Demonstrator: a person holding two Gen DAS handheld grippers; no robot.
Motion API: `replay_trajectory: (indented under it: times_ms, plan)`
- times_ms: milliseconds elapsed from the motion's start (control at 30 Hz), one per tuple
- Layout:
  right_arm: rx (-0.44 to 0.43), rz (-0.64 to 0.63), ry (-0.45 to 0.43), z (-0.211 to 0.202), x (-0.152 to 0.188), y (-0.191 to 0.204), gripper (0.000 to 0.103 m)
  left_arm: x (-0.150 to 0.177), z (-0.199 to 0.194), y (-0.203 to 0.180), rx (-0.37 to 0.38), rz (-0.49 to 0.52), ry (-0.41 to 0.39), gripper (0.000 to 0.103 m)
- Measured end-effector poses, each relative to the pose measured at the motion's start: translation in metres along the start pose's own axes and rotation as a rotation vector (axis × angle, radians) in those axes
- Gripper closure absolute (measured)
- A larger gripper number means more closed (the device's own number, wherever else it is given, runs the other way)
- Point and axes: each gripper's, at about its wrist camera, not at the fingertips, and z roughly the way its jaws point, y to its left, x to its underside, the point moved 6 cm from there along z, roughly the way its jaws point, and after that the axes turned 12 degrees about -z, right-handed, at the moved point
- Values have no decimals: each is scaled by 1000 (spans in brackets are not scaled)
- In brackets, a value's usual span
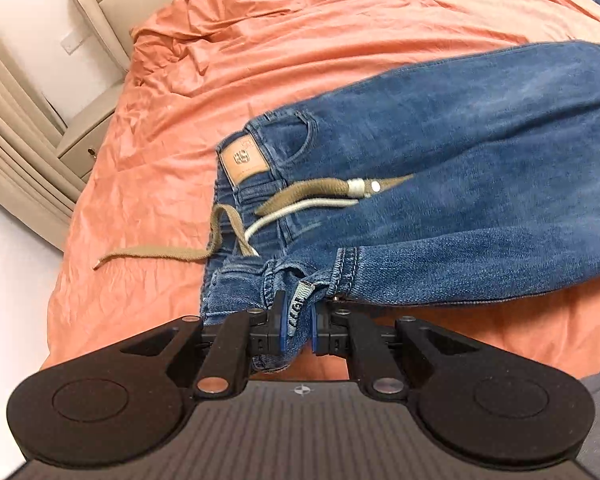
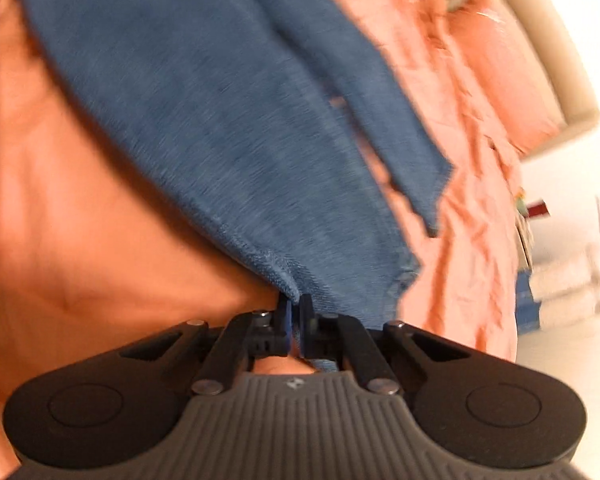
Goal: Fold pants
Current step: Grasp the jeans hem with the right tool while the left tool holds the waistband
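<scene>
Blue jeans (image 1: 440,152) lie on an orange bedsheet (image 1: 260,40), waistband toward me, with a tan leather patch (image 1: 246,159) and a tan and white drawstring (image 1: 300,196) trailing left. My left gripper (image 1: 296,312) is shut on the waistband edge near a belt loop. In the right wrist view the jeans' legs (image 2: 220,120) stretch away, blurred. My right gripper (image 2: 296,312) is shut on the hem of the nearer leg; the other leg's hem (image 2: 428,184) hangs free to the right.
A beige headboard (image 1: 100,12) and a bedside drawer (image 1: 84,144) stand left of the bed. The sheet (image 2: 60,184) is wrinkled. The bed's right edge, a pale floor and blurred stacked items (image 2: 560,280) show in the right wrist view.
</scene>
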Motion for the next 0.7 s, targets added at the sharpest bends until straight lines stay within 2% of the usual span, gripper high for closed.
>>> replay_trajectory:
  times_ms: [167,333,467,700]
  plan:
    - [124,164,-66,-36,-17,-53,103,-22,-11,8,-6,-37,-49,92]
    - [175,281,-90,-52,-37,-109,103,-56,-17,17,-16,-64,-88,93]
    - [184,337,-75,-44,-61,-145,103,-89,-7,20,-41,-69,-104,94]
    - [196,357,-24,5,-101,-198,103,-148,35,18,-78,-70,-93,94]
